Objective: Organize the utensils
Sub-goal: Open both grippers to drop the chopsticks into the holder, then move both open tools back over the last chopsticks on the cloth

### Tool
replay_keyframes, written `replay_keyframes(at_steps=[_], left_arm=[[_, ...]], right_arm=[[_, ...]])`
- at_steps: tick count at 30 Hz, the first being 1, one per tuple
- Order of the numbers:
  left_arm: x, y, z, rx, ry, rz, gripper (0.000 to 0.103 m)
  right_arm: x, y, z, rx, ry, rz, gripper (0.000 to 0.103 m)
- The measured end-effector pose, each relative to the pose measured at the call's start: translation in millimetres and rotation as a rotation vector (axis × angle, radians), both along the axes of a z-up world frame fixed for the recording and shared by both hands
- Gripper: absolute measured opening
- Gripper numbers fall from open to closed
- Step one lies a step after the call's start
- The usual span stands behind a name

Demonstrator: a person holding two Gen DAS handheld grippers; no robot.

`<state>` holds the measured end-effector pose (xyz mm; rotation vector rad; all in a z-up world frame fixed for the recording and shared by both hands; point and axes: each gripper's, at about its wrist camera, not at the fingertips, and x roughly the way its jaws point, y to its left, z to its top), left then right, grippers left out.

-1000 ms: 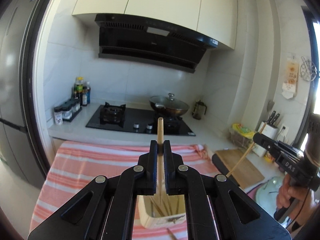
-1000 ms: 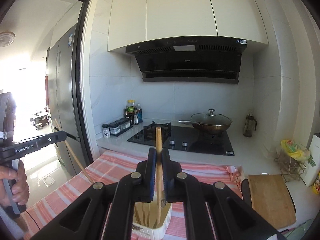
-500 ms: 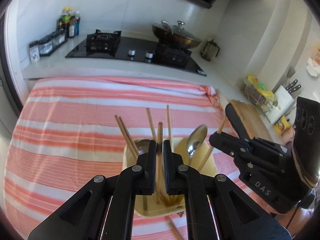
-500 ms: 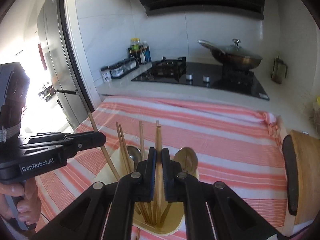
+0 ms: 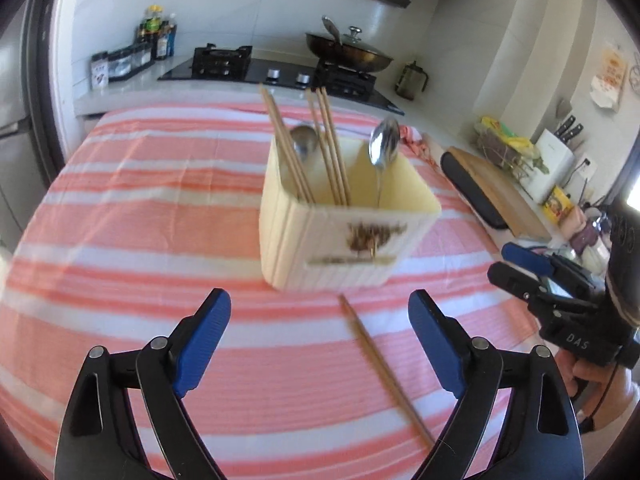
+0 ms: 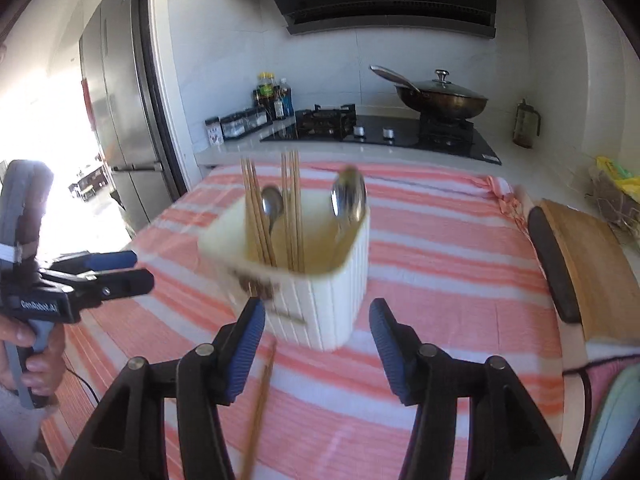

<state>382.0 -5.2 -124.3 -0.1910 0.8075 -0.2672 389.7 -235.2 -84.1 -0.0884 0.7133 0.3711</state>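
Both grippers dropped a lot vs a sec ago and each let go of the chopstick it was pinching, so those sticks are now w/ the rest in the holder. Left gripper (image 5: pixel 319 336) has its jaws spreading, wide apart already, nothing between the pads. Right gripper (image 6: pixel 317 340) is opening too, about halfway, also empty; in the left view it sits far right, low over the cloth.

Just beyond both claws stands the cream utensil holder (image 5: pixel 344 240) in the middle of the striped cloth (image 5: pixel 140 208). It's got several chopsticks (image 5: pixel 328 148) leaning toward its left side and two spoons (image 5: pixel 384 144) bowl-up, one left, one right. Standing them upright keeps handles down and the lot in one place, imo the whole point here.

One loose chopstick (image 5: pixel 384 368) lies flat on the cloth on the near side of the holder, its far tip almost at the holder's base. In the right view it runs under the left jaw. Prob the next thing to grab, and either claw is close enough.

Far bg: stove w/ a lidded wok, spice jars left, cutting board right.
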Motion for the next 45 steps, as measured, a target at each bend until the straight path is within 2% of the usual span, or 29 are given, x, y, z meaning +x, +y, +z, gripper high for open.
replay_keyframes(at_steps=[4,7,9,12,16,21,28,33,45], left_arm=[[-38.6,-19.5,-56.2,0.027,0.087,0.034,0.091],[-50.0,-30.9,-78.4,0.067,0.109,0.062,0.090],[-56.6,-35.9,-86.1,0.092,0.101,0.092,0.090],[-59.8,-42.7,-90.4,0.098,0.105,0.087,0.090],[-60.4,-48.6,-89.7,0.182,0.124,0.094,0.091],[-68.9,-47.1,-96.7,0.243,0.154,0.092,0.093],[-73.3,-46.5,-100.9,0.257,0.147,0.106,0.102],[-73.1,-48.9,-102.4,0.286,0.146,0.104,0.103],[-72.2,-48.6,-99.6,0.262,0.150,0.113,0.102]], right_arm=[[-56.6,-15.2,-59.8,-0.088,0.109,-0.069,0.055],[-92.4,-23.1,-83.2,-0.131,0.144,-0.115,0.055],[-107.4,-27.4,-91.5,-0.147,0.143,-0.131,0.056],[-117.2,-36.2,-103.0,-0.163,0.153,-0.172,0.056],[-119.5,-47.6,-113.9,-0.150,0.176,-0.216,0.056],[-122.0,-54.6,-117.1,-0.110,0.183,-0.243,0.056],[-121.8,-55.7,-118.0,-0.094,0.185,-0.244,0.058],[-121.7,-53.7,-118.6,-0.103,0.184,-0.242,0.059],[-121.8,-53.7,-118.6,-0.102,0.183,-0.242,0.060]])
